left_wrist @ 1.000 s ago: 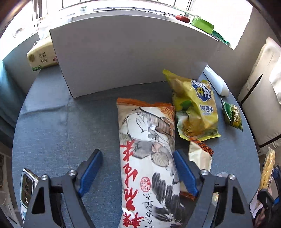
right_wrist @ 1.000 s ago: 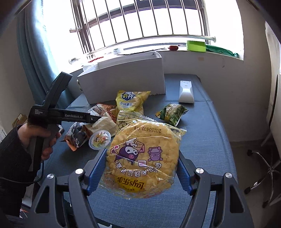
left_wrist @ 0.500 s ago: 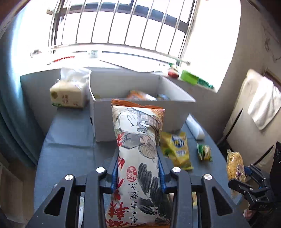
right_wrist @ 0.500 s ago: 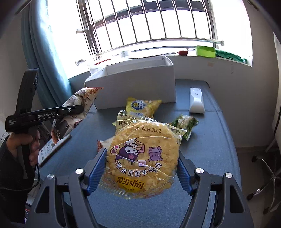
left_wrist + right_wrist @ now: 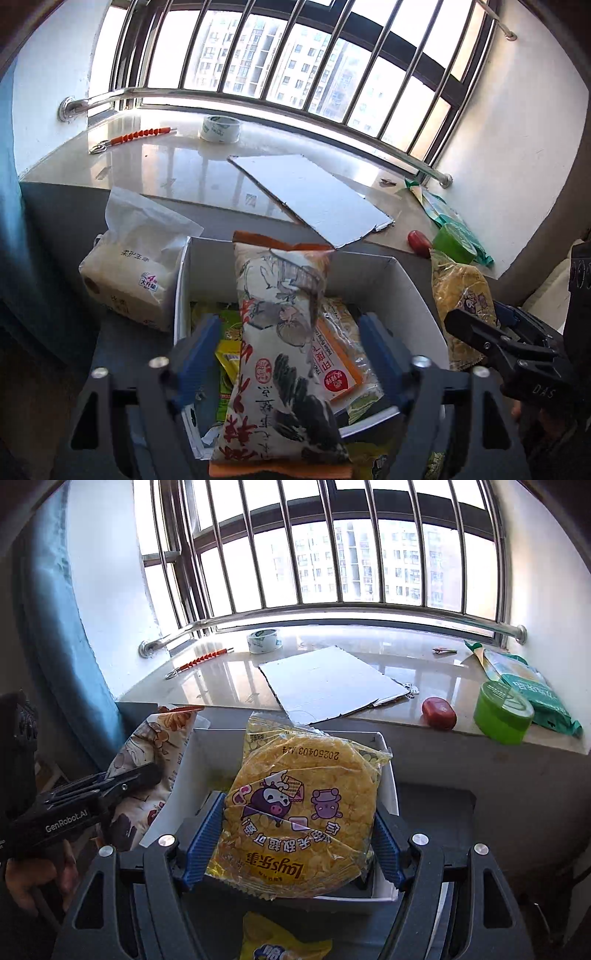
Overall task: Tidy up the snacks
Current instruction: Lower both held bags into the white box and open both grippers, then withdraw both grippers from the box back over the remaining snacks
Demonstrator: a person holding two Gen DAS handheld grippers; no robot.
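A: How is the left gripper (image 5: 291, 354) set?

B: Its jaws are opening. The white snack bag (image 5: 282, 354) with red characters is seen between the blue pads, clear of both, at frame centre over the white box (image 5: 410, 295).

A: And the right gripper (image 5: 299, 840)?

B: Its jaws are opening as well. The yellow chip bag (image 5: 303, 812) is located between the pads at frame centre, above the same box (image 5: 386, 775); contact with the pads cannot be told.

A: Box contents?

B: Several packets are seen inside.
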